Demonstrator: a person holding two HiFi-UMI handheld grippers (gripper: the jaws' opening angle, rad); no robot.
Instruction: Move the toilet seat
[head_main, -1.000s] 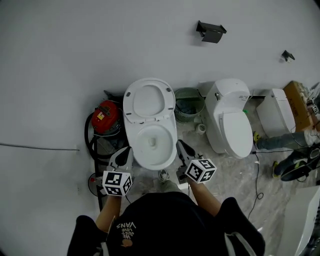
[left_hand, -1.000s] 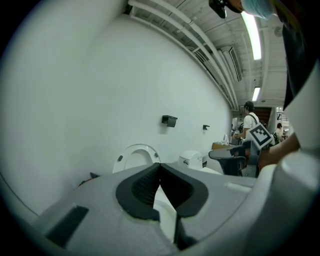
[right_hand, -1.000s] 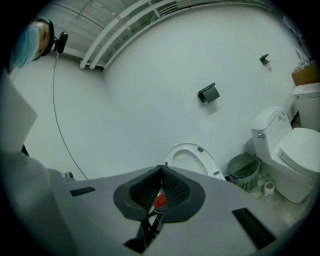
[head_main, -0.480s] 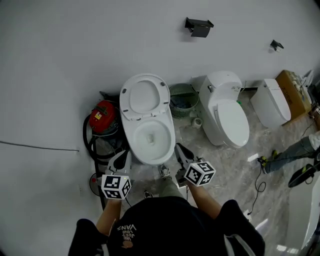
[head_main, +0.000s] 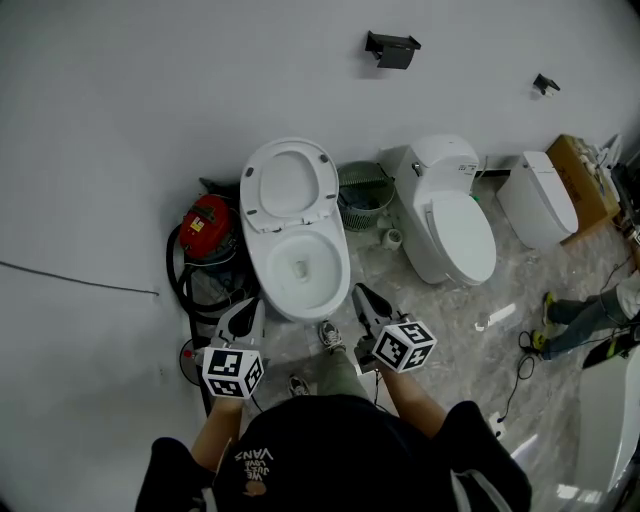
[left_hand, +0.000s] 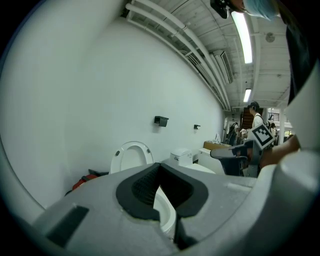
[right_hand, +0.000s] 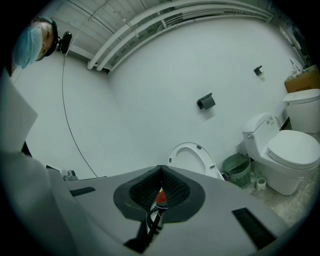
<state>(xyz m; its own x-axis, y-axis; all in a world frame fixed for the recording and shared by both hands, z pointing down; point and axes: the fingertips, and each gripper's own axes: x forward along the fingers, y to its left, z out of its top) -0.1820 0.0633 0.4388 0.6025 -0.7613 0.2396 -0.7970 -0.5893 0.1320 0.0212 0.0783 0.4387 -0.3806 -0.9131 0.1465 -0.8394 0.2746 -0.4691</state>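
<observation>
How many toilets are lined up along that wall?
3: open toilet on the left, closed toilet in the middle, third toilet farthest right. More may sit beyond the frame.

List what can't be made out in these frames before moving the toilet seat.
- Left gripper view: the open toilet bowl is mostly hidden behind the shut left gripper.
- Right gripper view: the right gripper, also shut, hides the bowl entirely; only the raised seat shows.
- Head view: the bystander is cut off by the right edge, legs only.
- Head view: the black wall fixture is too small to identify.
</observation>
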